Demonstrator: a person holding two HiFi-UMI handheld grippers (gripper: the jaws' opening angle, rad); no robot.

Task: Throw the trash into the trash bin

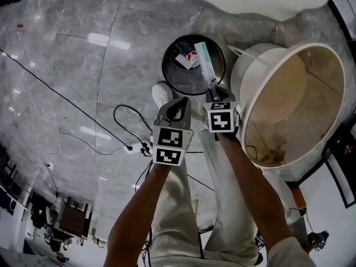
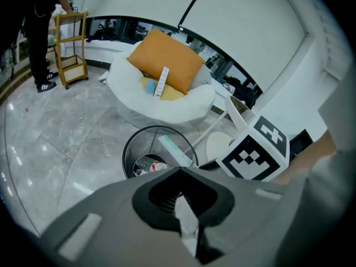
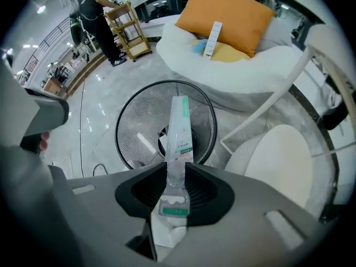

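A black mesh trash bin (image 1: 167, 65) stands on the grey marble floor, with a few pieces of trash (image 1: 186, 57) inside. My right gripper (image 1: 214, 89) hangs just above its near rim, pointing down. It is shut on a long clear wrapper with green print (image 1: 204, 60) that reaches over the bin's mouth. The right gripper view shows the wrapper (image 3: 181, 132) running out between the jaws (image 3: 177, 168) over the bin (image 3: 142, 127). My left gripper (image 1: 179, 102) is beside it, a little nearer to me. It is shut on a white crumpled scrap (image 2: 188, 221), with the bin (image 2: 139, 149) ahead.
A large round white tub-shaped seat (image 1: 253, 65) stands right of the bin, close to my right gripper. A white floor sofa with an orange cushion (image 2: 167, 60) lies beyond the bin. Cables and a power strip (image 1: 136, 147) lie on the floor to the left. My shoe (image 1: 161, 93) is by the bin.
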